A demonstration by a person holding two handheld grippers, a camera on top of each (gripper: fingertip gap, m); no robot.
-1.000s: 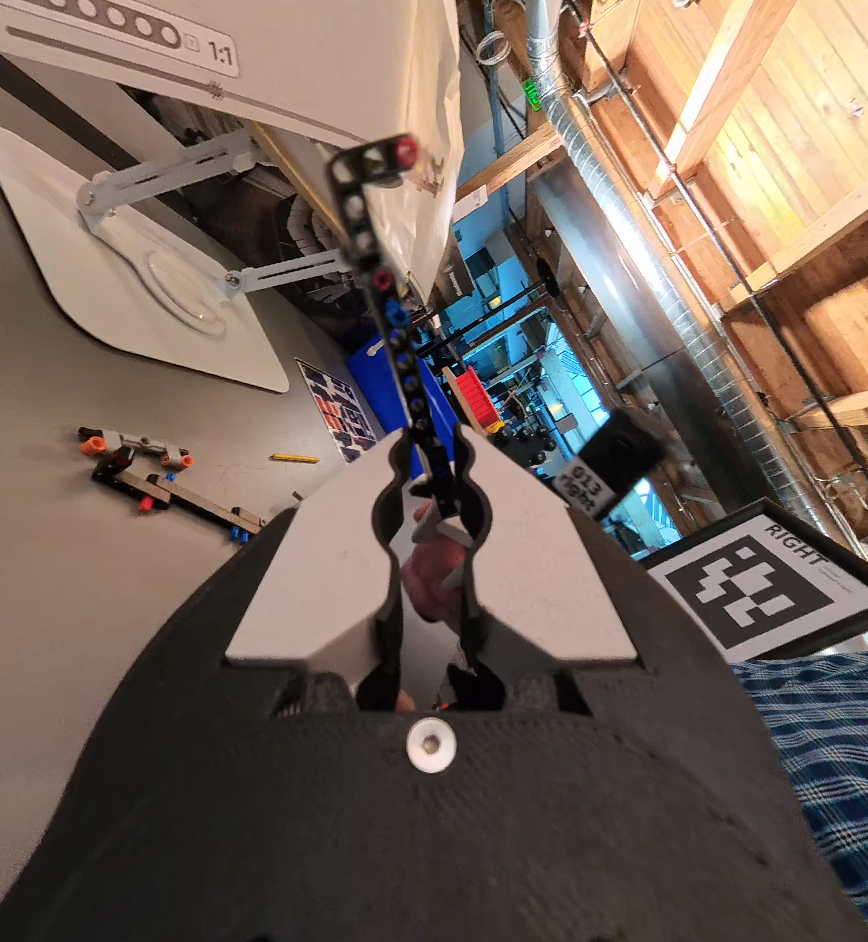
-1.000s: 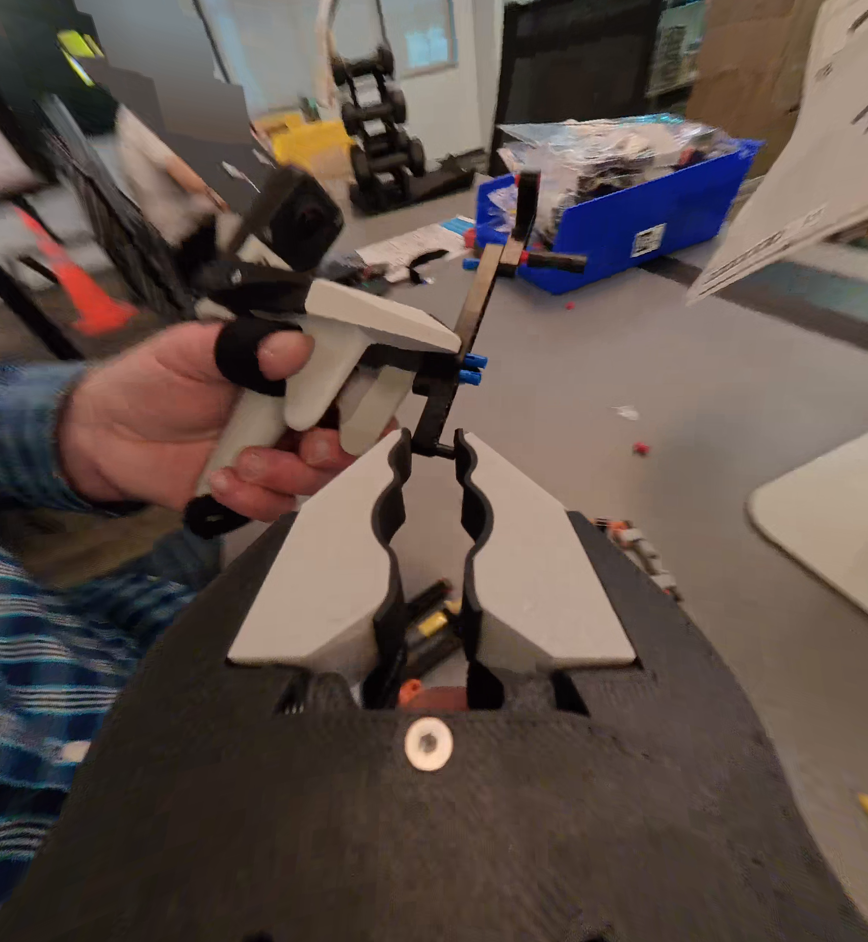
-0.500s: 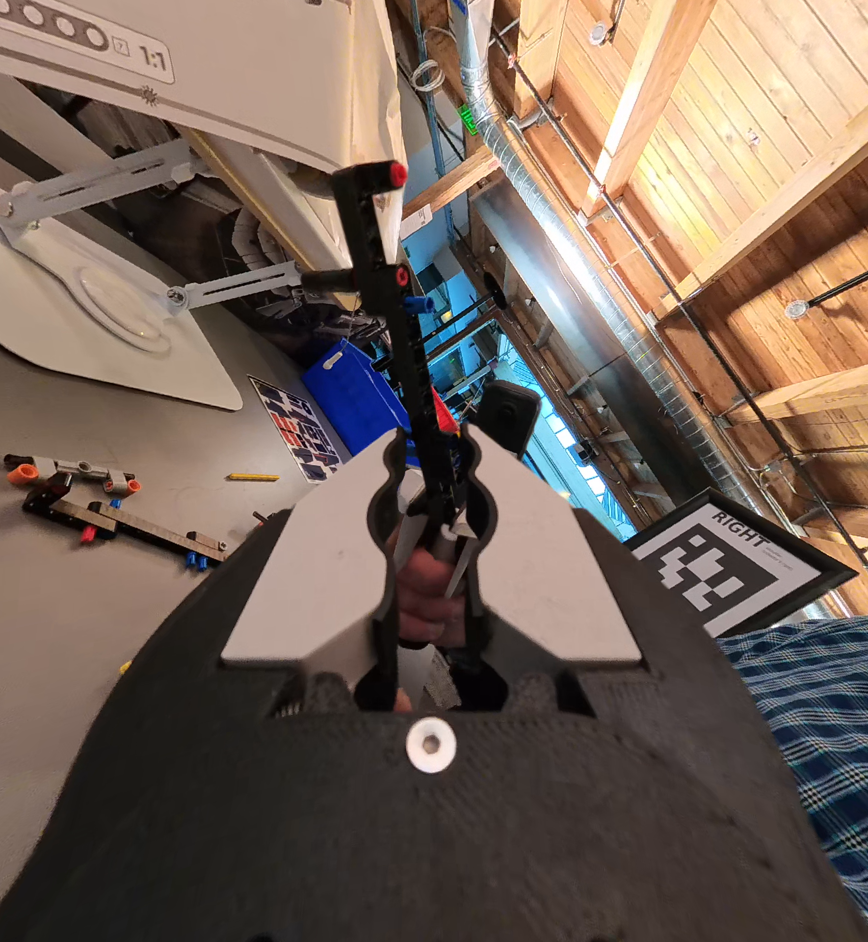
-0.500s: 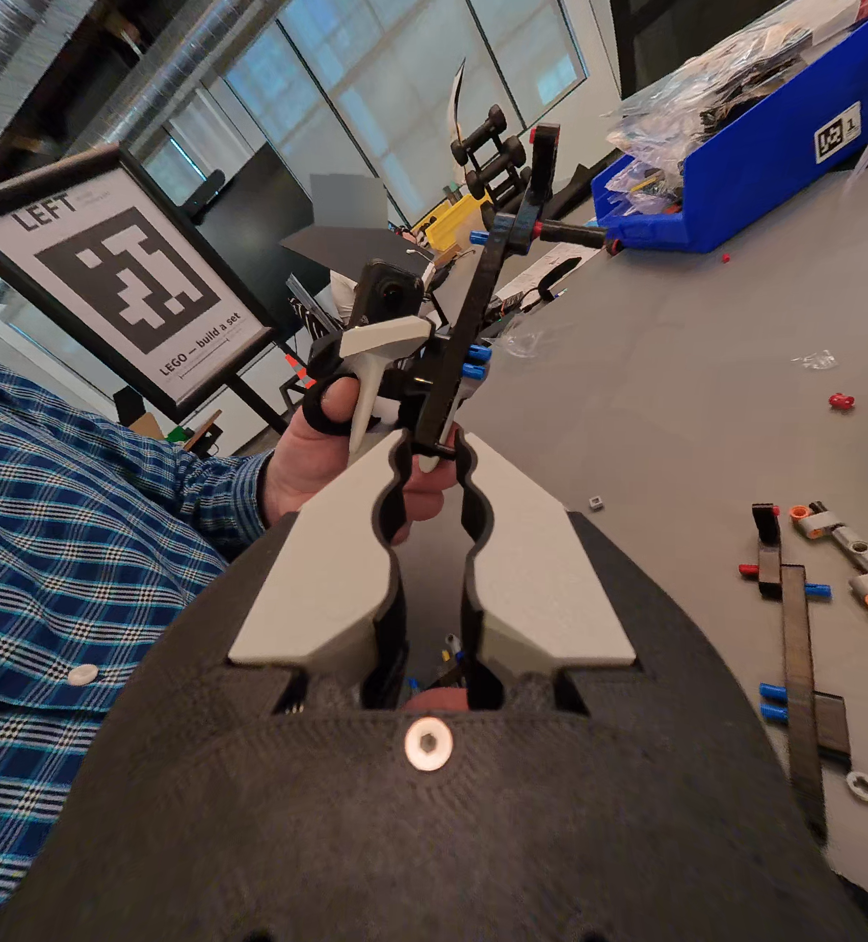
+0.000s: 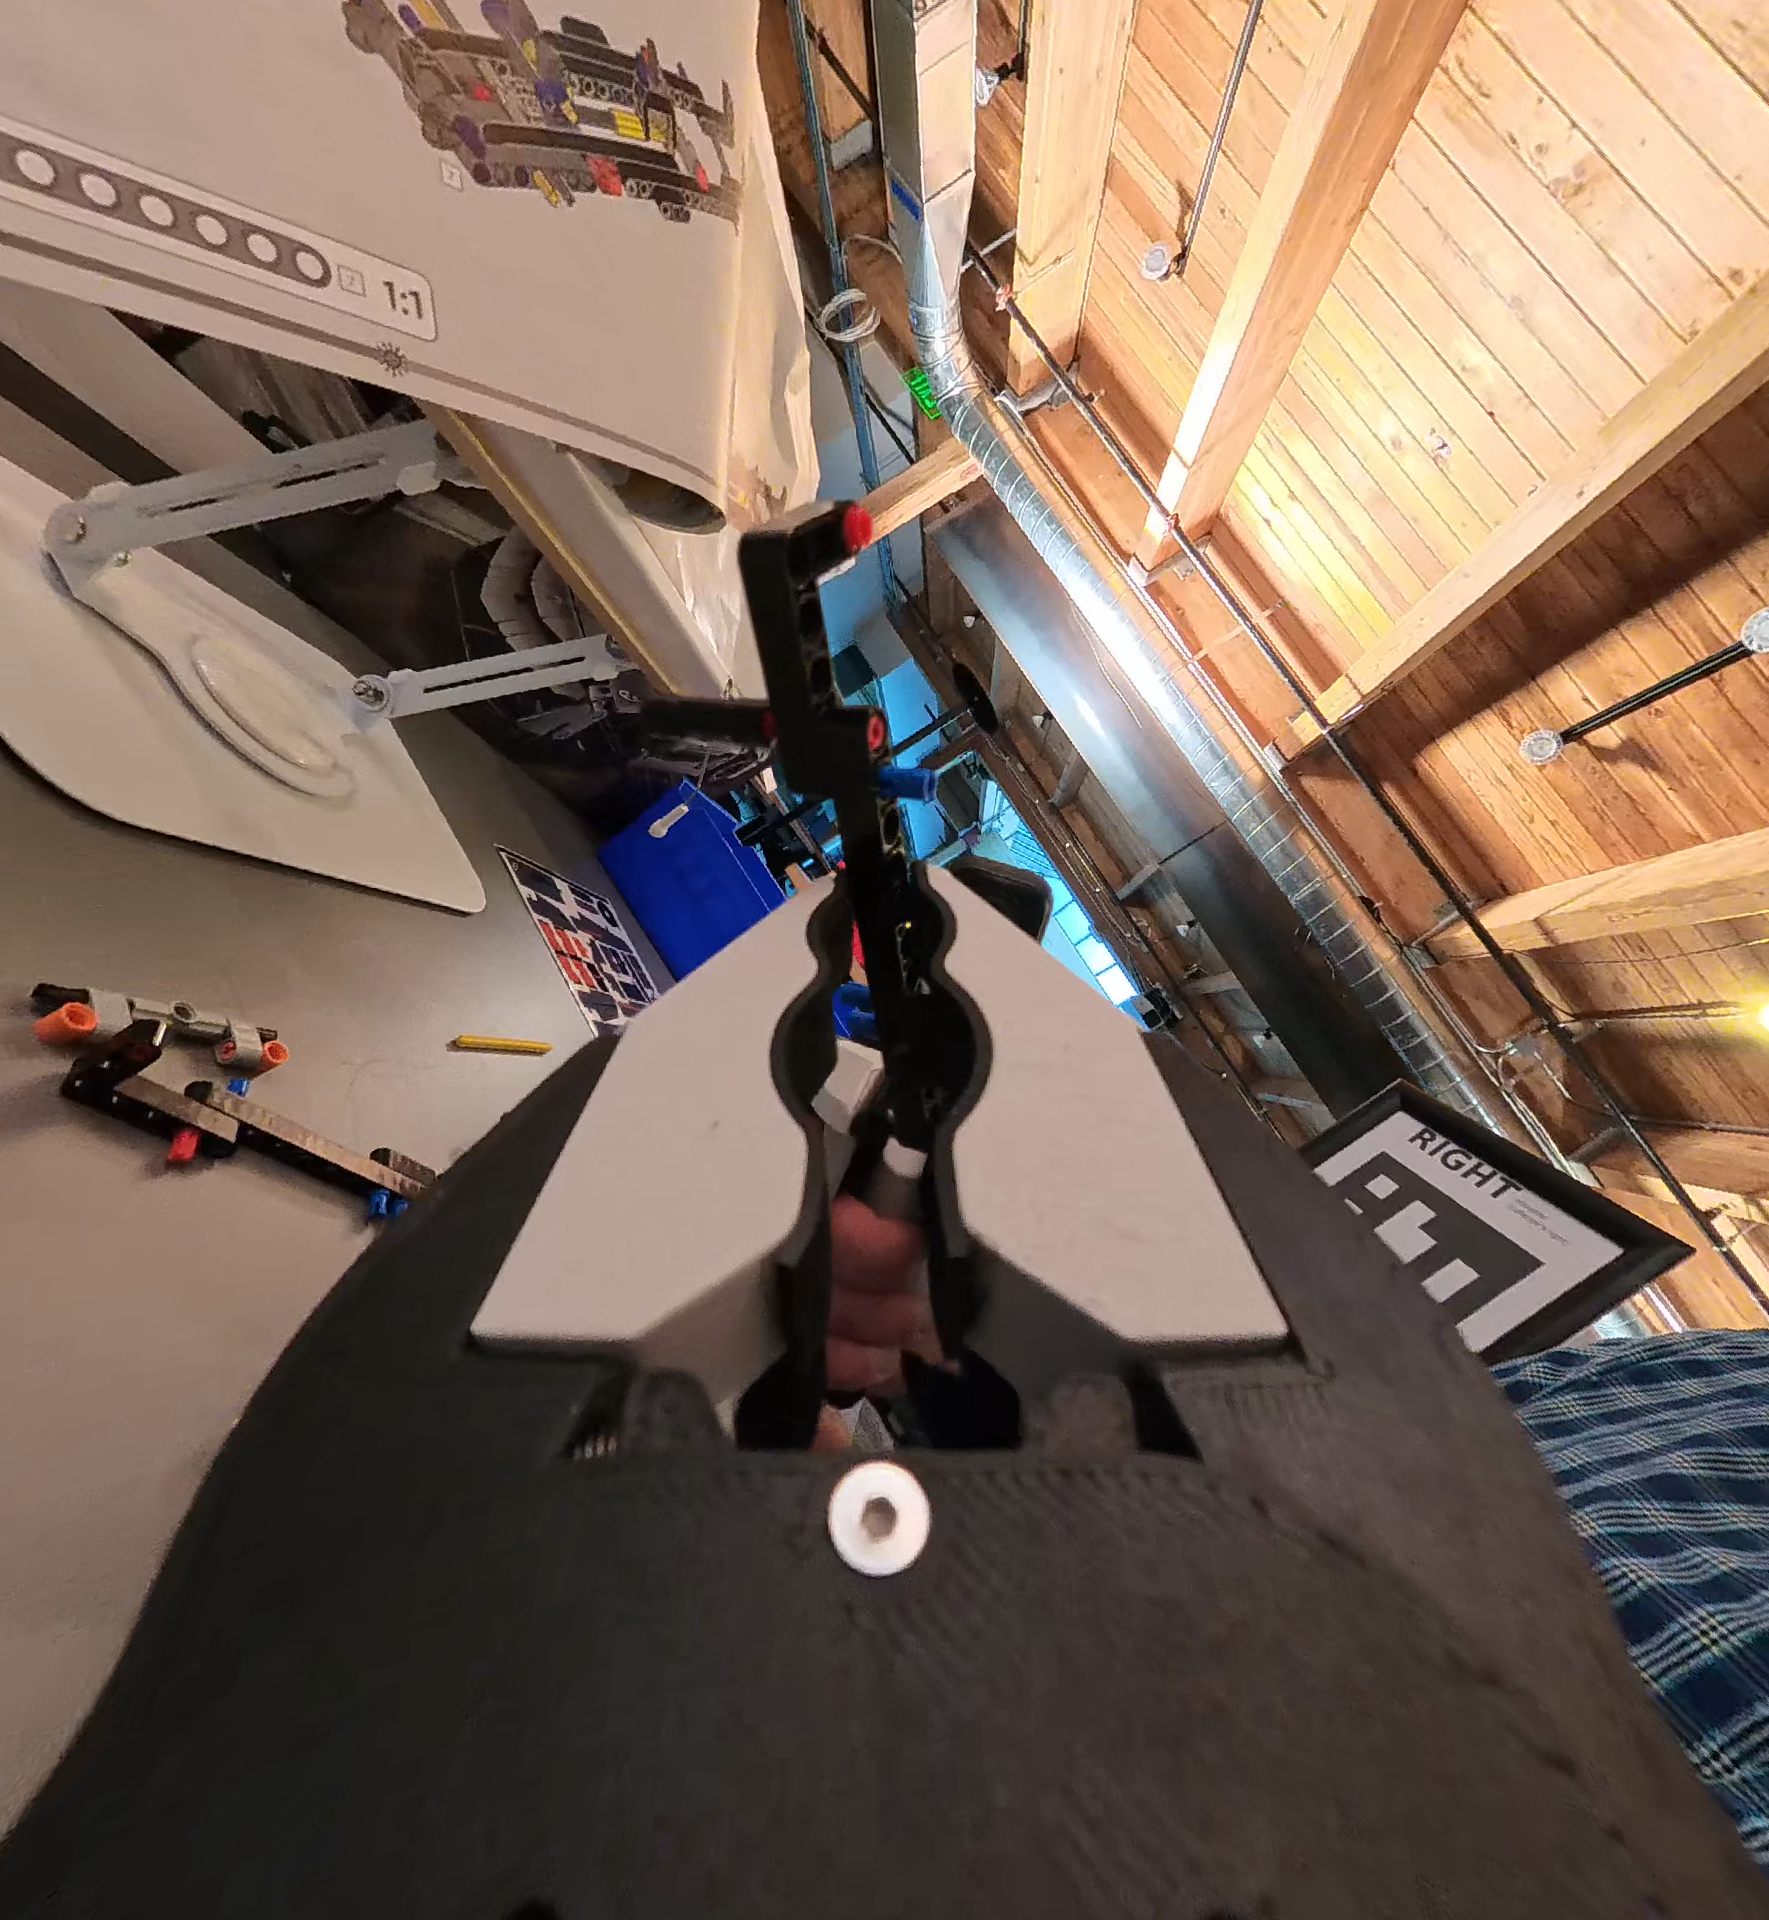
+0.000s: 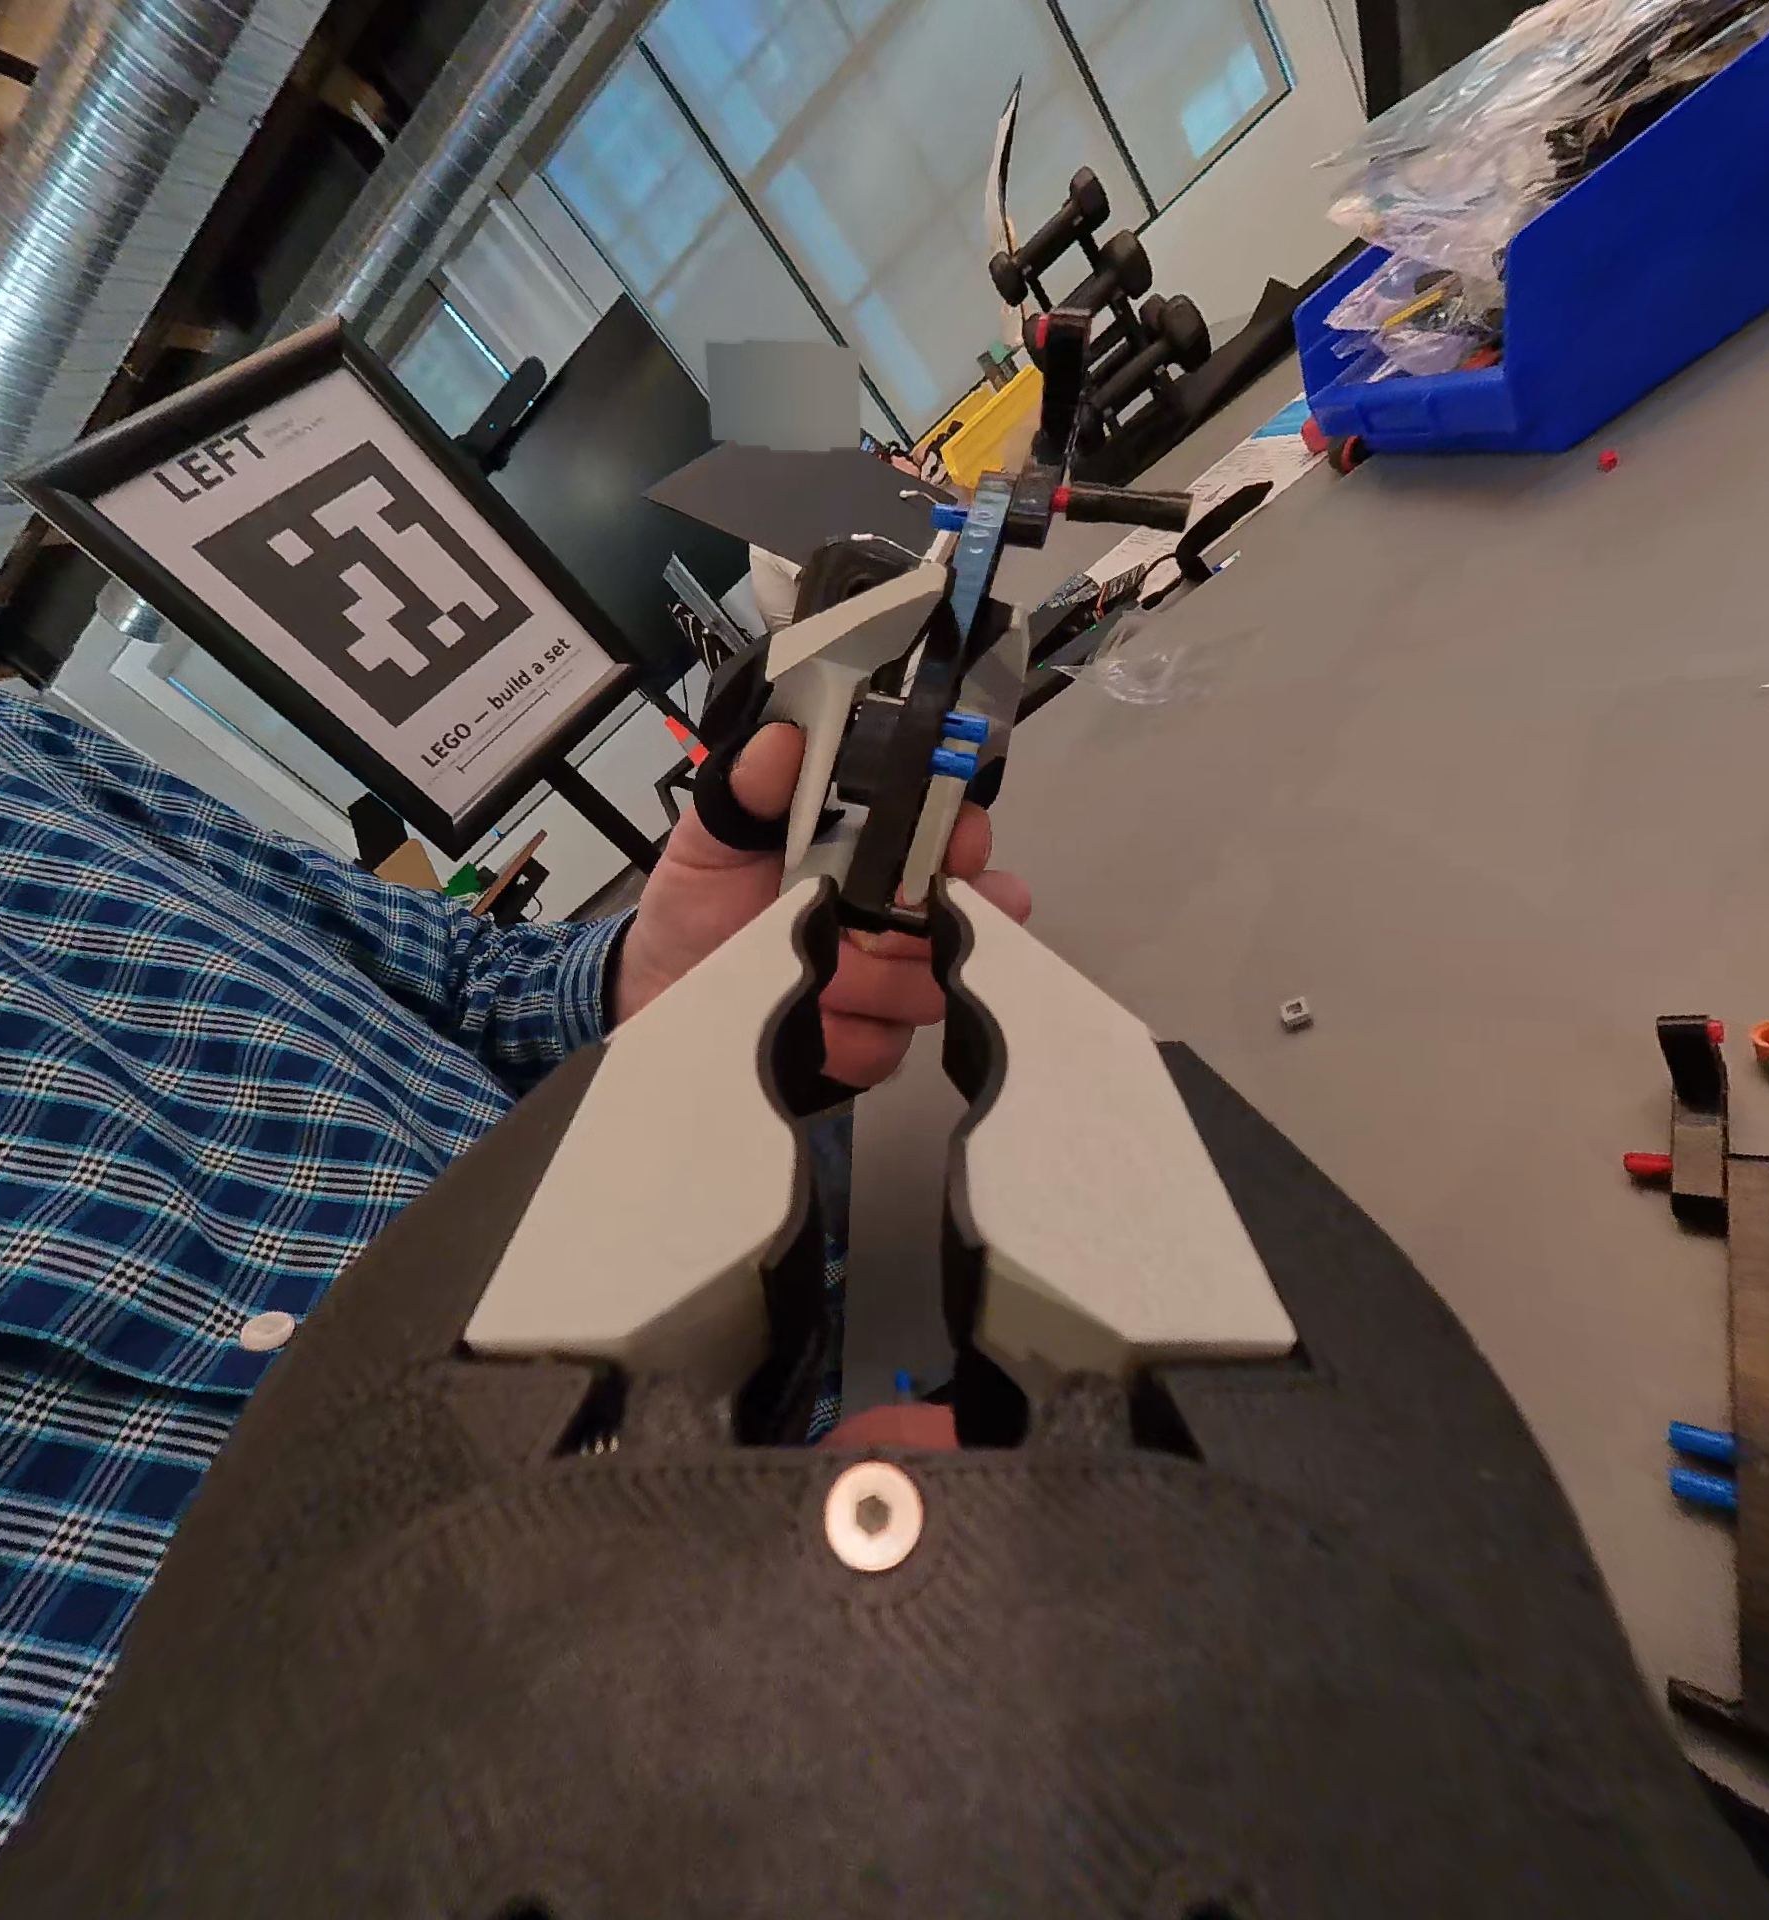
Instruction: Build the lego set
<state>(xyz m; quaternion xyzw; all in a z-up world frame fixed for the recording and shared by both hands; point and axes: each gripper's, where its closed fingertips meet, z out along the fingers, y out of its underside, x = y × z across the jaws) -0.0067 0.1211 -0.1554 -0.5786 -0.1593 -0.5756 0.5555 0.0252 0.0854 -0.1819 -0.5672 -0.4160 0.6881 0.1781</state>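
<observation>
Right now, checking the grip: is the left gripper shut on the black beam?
Shut: the left gripper clamps the black beam, which stands up from between its fingers.

Two grippers — left gripper [image 5: 885,935], right gripper [image 6: 885,920] — one blue bin [image 6: 1607,312], two framed marker signs [image 6: 340,582].

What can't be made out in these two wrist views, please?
Left wrist view: lower end of the black beam assembly, hidden between the fingers of the left gripper.
Right wrist view: whether the right gripper truly pinches that beam; too close to tell.
Right wrist view: near end of the second assembly, behind the gripper body.
</observation>
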